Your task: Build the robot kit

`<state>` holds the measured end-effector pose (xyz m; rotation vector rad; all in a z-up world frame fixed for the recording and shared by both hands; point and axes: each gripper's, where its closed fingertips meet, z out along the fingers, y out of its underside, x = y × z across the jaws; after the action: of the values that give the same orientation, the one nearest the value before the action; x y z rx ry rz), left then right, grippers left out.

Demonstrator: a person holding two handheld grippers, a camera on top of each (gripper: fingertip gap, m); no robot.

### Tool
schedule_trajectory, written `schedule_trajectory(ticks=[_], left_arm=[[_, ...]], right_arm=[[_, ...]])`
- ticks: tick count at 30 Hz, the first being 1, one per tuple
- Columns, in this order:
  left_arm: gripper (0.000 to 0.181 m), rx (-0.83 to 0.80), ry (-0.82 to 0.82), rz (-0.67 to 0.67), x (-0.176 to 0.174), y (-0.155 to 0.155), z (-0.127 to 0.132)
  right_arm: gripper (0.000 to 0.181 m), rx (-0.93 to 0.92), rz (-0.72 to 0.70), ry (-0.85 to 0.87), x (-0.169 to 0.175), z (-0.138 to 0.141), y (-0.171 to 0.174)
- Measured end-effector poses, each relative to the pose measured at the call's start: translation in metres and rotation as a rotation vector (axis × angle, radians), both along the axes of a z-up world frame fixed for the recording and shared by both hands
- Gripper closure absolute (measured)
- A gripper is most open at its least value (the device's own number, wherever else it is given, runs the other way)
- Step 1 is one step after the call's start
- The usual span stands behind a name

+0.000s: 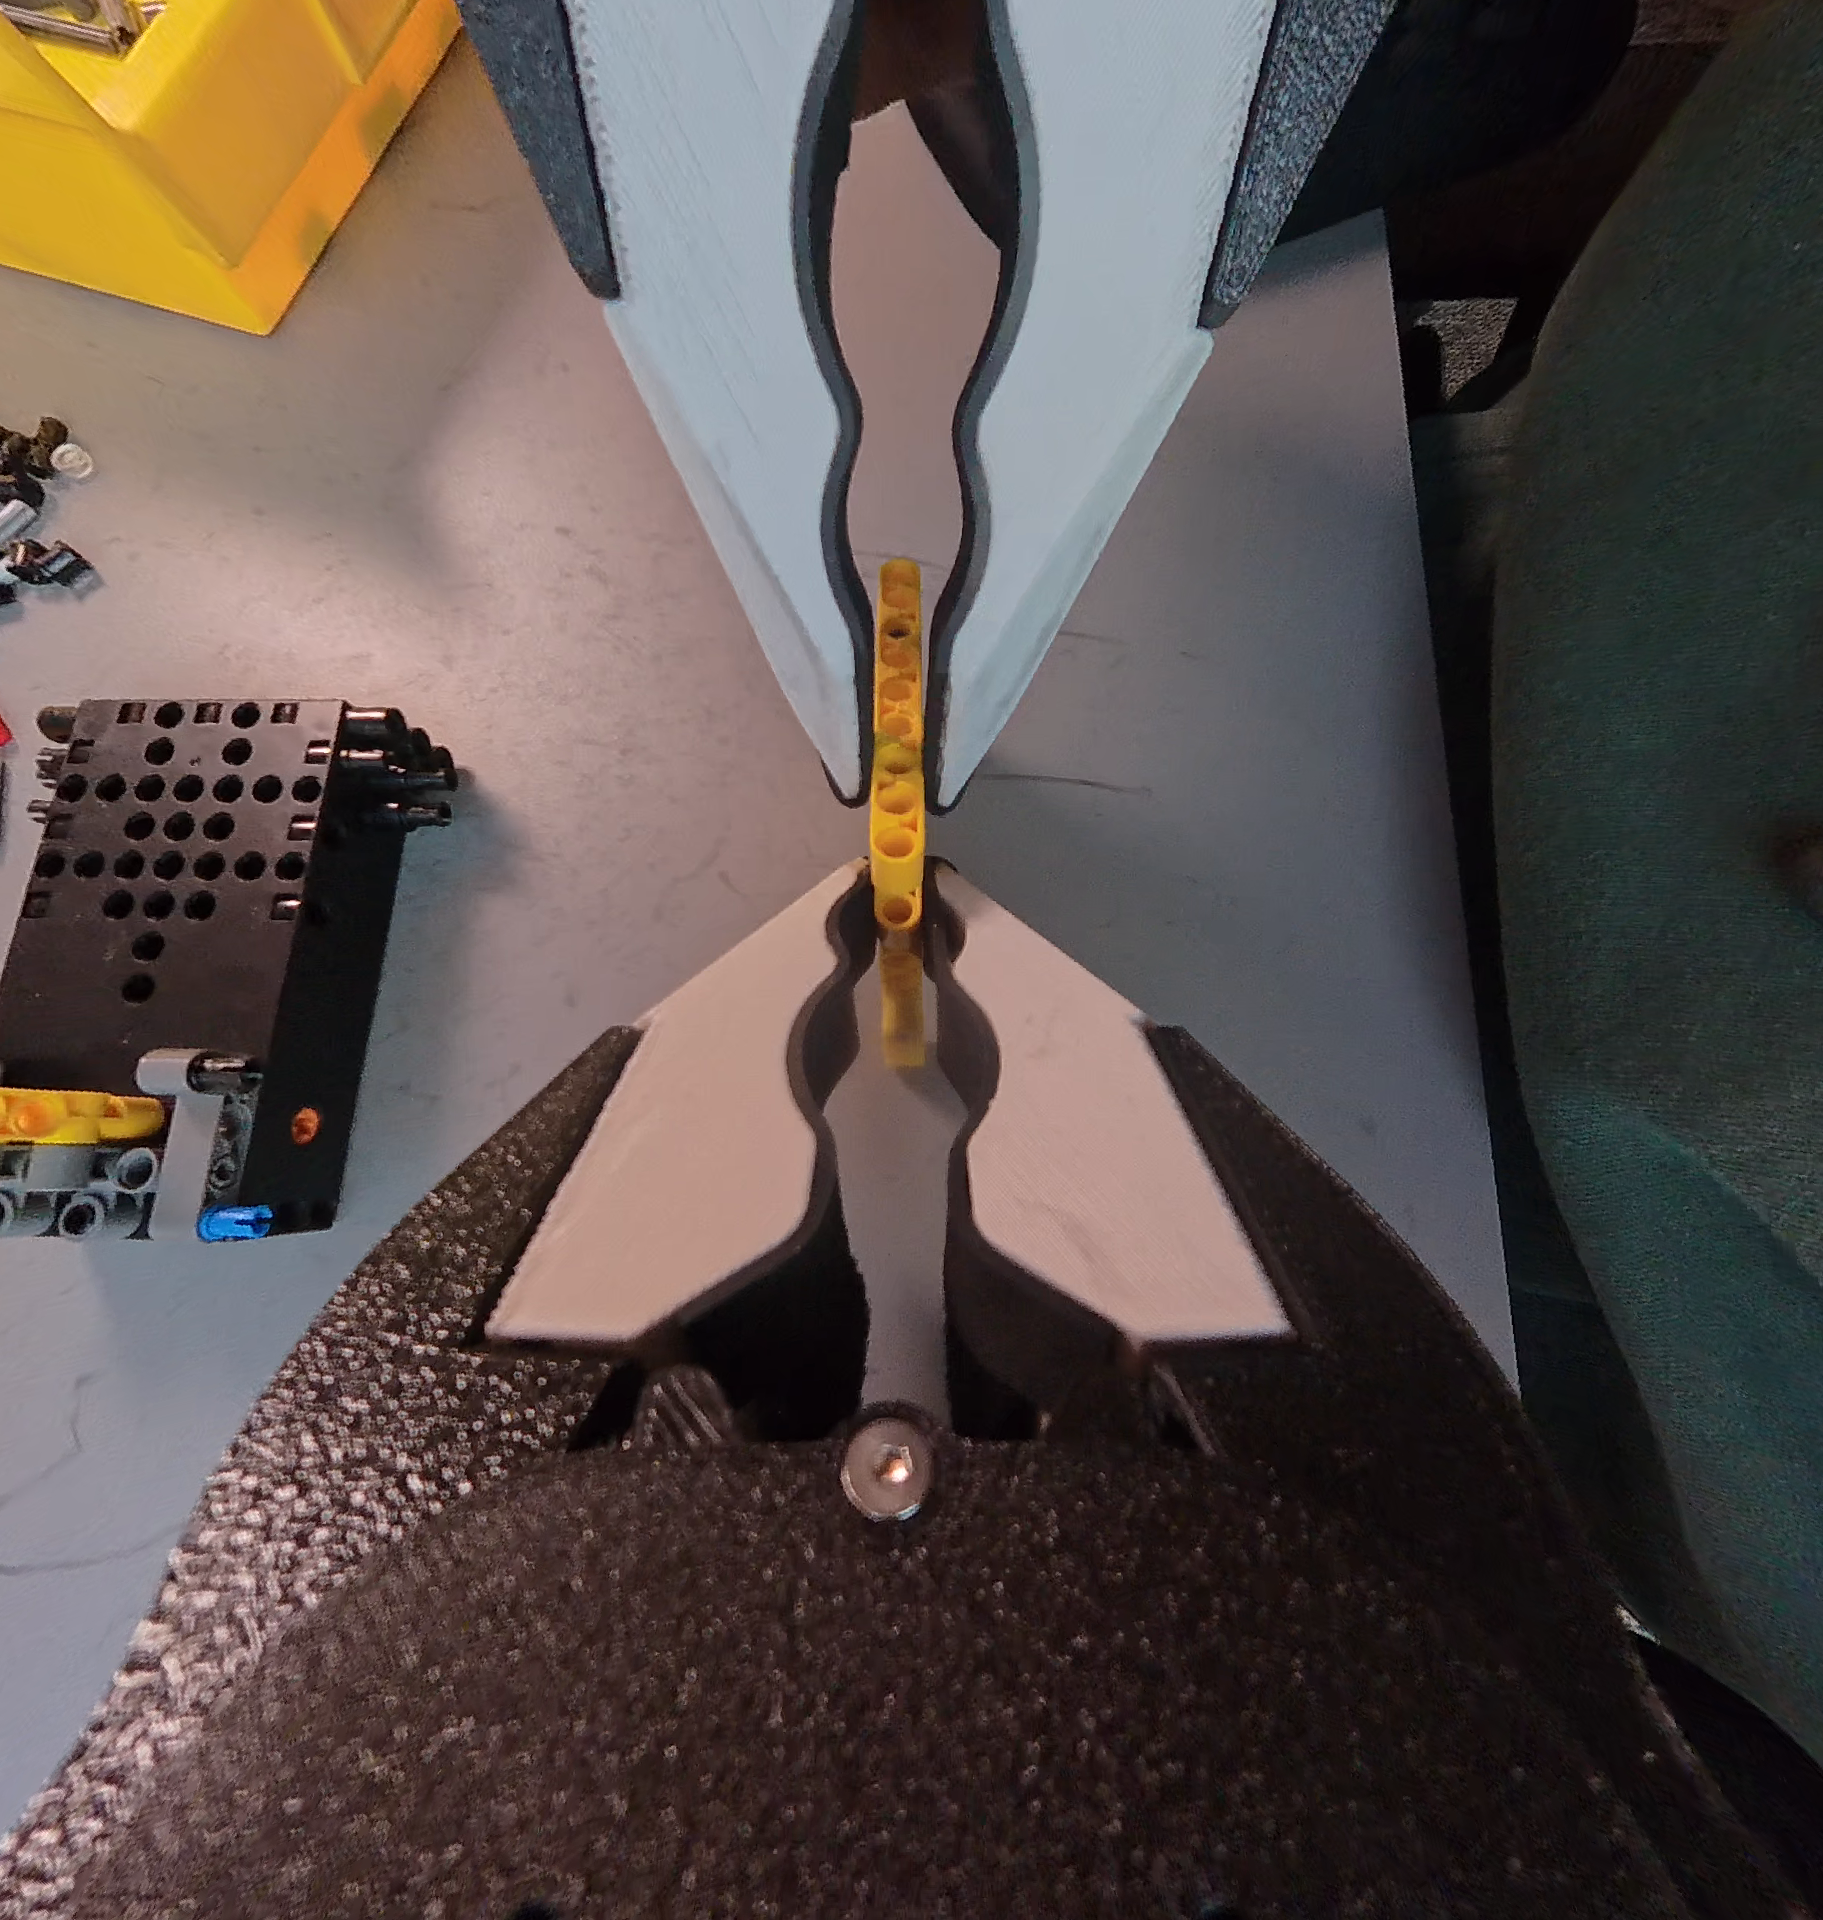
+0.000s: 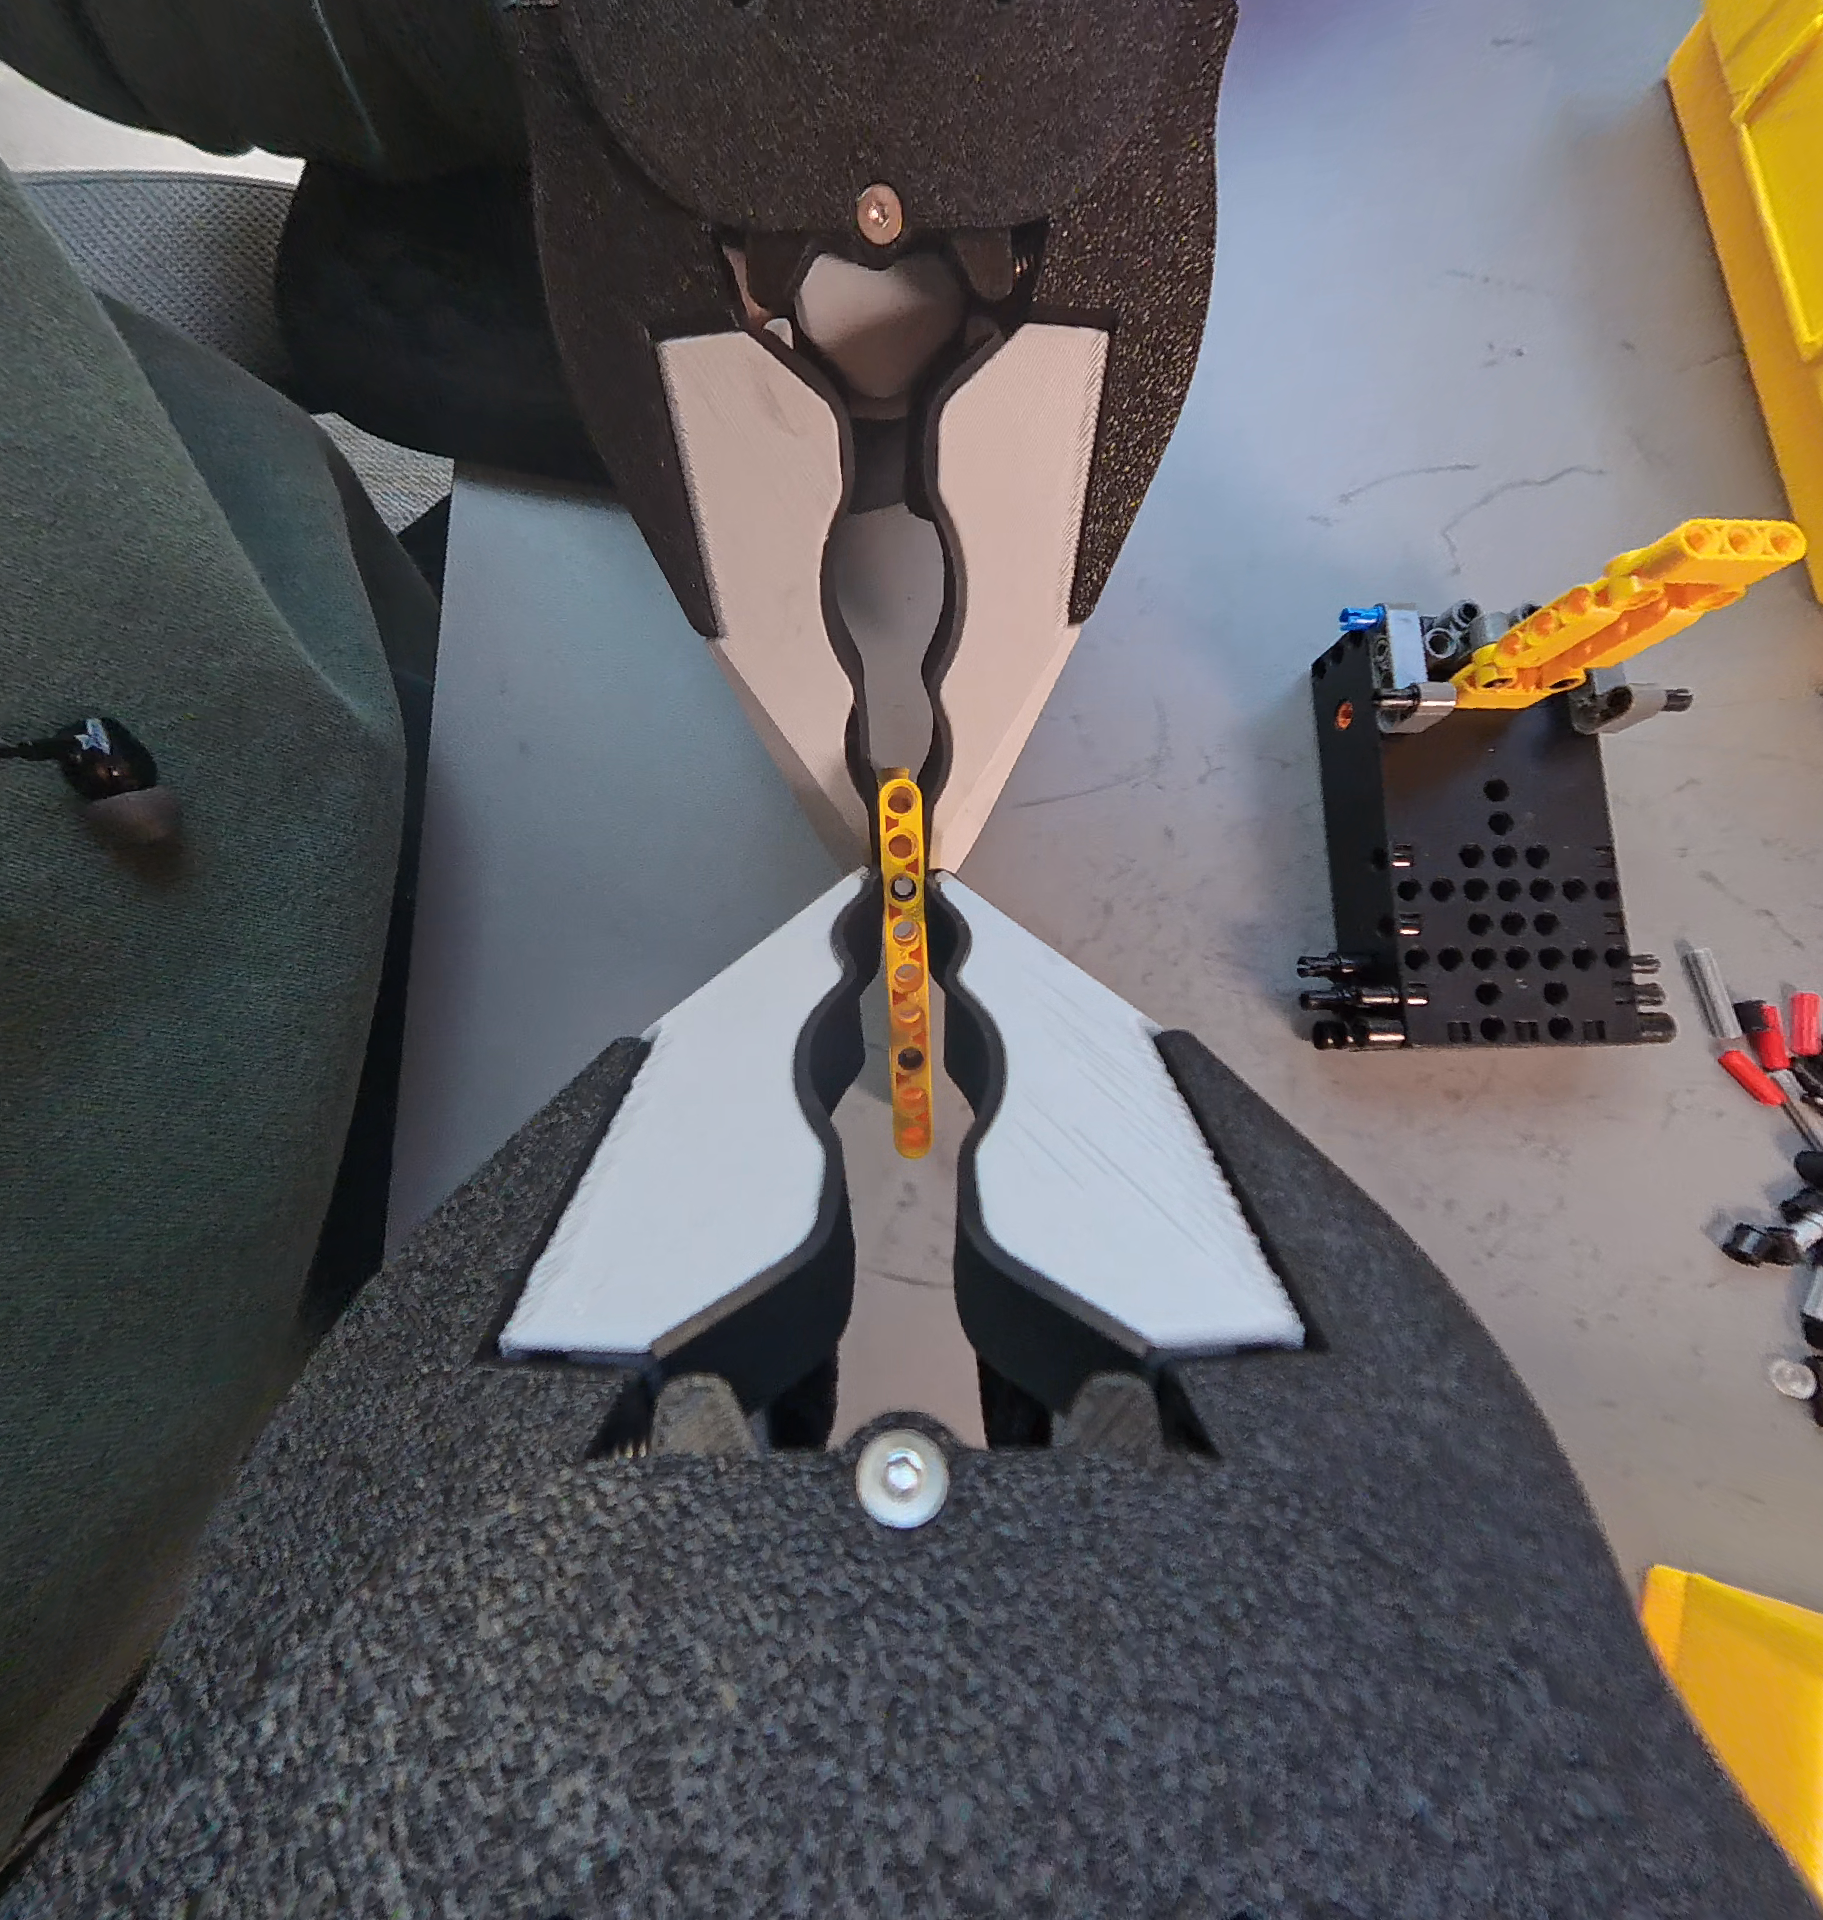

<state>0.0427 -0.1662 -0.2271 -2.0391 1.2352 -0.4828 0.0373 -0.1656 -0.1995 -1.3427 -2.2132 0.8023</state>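
While both grippers are meeting tip to tip above the grey worktop [image 1: 574, 582], they are sharing one part: a thin yellow beam [image 1: 899, 748] is bridging the two. The left gripper [image 1: 899, 883] is pinching the beam's near end, jaws together on it; the right gripper [image 2: 902, 883] is clamping the other end, jaws likewise closed on the beam, with most of the length running back between its fingers. Held at both ends like this, the beam is staying edge-on and off the worktop, probably so that neither side slips.

The beam is looking long, narrow and flat, bright yellow, with a single row of round holes along it; one or two holes are showing dark.

Relative to the beam: in the left wrist view a black perforated block [image 1: 190, 914] is lying to the left, small pins [image 1: 13, 520] beyond it, and a yellow bin [image 1: 159, 156] further up-left.
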Motion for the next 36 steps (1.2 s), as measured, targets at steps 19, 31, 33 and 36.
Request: schedule_trajectory(ticks=[19,31,33,36], left_arm=[[0.174,-0.011,-0.007,-0.008,0.002,0.000,0.000],[0.174,-0.017,-0.009,-0.012,0.003,-0.001,-0.001],[0.175,-0.027,-0.015,-0.010,0.003,-0.001,-0.001],[0.175,-0.044,-0.028,-0.009,0.003,-0.001,-0.001]], right_arm=[[0.173,-0.002,0.005,0.048,0.002,-0.006,-0.001],[0.174,0.069,0.000,-0.051,0.023,-0.009,0.009],[0.174,0.074,-0.002,-0.065,0.022,-0.009,0.009],[0.174,0.067,-0.014,-0.083,0.020,-0.010,0.011]])
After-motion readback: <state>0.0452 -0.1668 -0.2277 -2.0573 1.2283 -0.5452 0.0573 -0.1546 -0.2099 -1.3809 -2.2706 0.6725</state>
